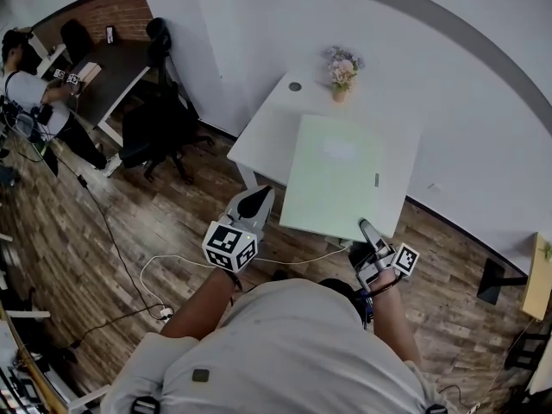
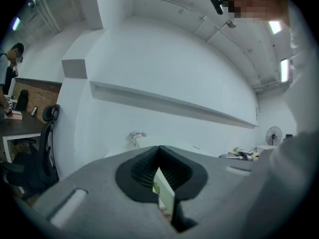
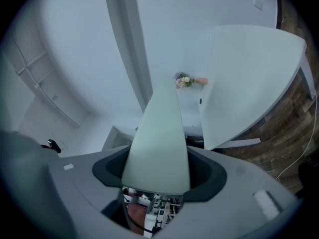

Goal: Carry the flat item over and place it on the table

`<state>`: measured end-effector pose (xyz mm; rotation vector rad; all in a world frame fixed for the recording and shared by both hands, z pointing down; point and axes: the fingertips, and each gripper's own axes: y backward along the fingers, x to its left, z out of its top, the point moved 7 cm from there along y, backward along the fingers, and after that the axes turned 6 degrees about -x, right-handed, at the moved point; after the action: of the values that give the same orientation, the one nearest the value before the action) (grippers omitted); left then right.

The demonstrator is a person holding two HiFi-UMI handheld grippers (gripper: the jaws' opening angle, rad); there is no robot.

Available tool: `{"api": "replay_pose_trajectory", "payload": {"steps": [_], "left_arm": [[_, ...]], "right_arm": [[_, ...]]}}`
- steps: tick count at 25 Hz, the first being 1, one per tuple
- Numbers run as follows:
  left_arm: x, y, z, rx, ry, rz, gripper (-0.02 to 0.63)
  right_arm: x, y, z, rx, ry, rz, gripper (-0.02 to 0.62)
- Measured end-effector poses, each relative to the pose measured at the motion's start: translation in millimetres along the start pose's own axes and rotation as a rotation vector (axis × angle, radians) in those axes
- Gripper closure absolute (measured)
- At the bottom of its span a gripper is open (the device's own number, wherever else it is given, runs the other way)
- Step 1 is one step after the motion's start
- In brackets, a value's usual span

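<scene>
The flat panel (image 1: 336, 175) is pale mint green with a faint whitish patch; the table (image 1: 276, 119) is white; the floor (image 1: 190, 222) is brown wood plank; the left gripper (image 1: 257, 198) and right gripper (image 1: 366, 228) are grey with black pads, their cubes patterned in black-and-white squares; the flowers (image 1: 342, 65) are pink and white.

The flat board (image 1: 336, 175) is pale green, thin and rectangular, with a faint whitish patch near its middle. I hold it nearly level by its near edge, above the white table (image 1: 267, 128); it seems not to touch it.
</scene>
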<state>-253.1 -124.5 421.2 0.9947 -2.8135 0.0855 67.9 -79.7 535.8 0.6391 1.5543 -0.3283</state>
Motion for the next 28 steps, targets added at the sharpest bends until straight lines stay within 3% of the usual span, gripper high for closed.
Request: {"api": "replay_pose_trajectory", "payload": {"steps": [8,28], "left_arm": [[15.8,-27.4,-9.8,0.029,0.014,-0.035,0.606],[36.1,-153.4,-47.8,0.124,0.067,0.004,0.606]], "right_arm": [[-17.9,-16.4,12.6,-0.034,-0.015,-0.024,0.287],[-98.5,-58.2,125.4,-0.014,-0.082,-0.141,0.287]]}}
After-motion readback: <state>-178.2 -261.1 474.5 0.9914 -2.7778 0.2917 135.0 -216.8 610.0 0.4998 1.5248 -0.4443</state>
